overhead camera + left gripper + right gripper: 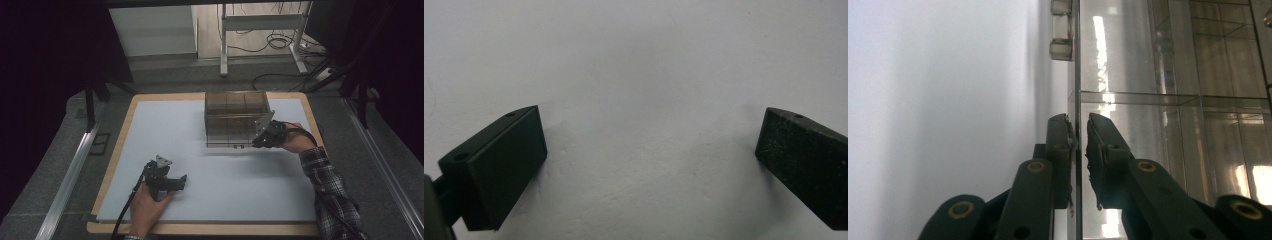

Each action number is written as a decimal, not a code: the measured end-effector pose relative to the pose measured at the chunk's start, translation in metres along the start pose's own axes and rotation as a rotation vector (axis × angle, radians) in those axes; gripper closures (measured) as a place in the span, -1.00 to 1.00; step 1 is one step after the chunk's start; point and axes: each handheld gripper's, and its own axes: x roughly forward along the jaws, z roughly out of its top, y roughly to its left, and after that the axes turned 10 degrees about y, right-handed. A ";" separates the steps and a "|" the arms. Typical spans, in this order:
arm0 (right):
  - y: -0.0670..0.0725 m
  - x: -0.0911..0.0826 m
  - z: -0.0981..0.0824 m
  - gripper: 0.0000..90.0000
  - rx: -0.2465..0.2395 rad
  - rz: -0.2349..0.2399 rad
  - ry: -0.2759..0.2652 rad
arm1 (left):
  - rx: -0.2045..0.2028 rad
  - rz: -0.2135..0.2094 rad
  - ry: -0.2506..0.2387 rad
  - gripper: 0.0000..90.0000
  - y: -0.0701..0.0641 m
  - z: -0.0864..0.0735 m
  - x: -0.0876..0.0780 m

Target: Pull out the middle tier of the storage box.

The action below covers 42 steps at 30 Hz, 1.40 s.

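Right gripper [261, 141] in my right hand [295, 141] meets the near right corner of a clear, smoke-tinted compartment box [235, 117], its jaws drawn almost together with a thin transparent panel [1078, 75] standing edge-on between them. In the right gripper view one pad sits on the outer side of that panel and the other on the inner side, just beside it or touching; whether they press on it I cannot tell. The panel, seemingly the box's front door or lid, runs straight away from my jaws, so its long edge lines up with the gripper, and two small clear hinge blocks [1060, 49] sit farther along it. Any swing of it would turn on that edge, I judge.

Left gripper [167, 181], in my left hand [150, 202], rests low at the near left of the white sheet [150, 135] covering the wooden table [116, 155], well apart from the box, jaws spread wide with only bare sheet between them. My right hand is plainly the nearer one.

Dividers split the box, which stands at the far middle of the sheet, into several cells; I can make out nothing in those I see.
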 end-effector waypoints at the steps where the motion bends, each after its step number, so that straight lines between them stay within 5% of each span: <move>1: 0.000 -0.001 0.000 0.74 0.001 -0.006 0.000 | 0.000 0.000 0.000 -1.00 0.000 0.000 0.000; 26: 0.019 -0.016 0.006 0.54 0.012 -0.069 -0.050 | -0.001 0.000 -0.001 -1.00 0.000 0.000 0.000; 42: 0.039 -0.027 0.010 0.39 0.091 -0.106 -0.082 | -0.002 0.000 -0.002 -1.00 0.000 0.000 0.000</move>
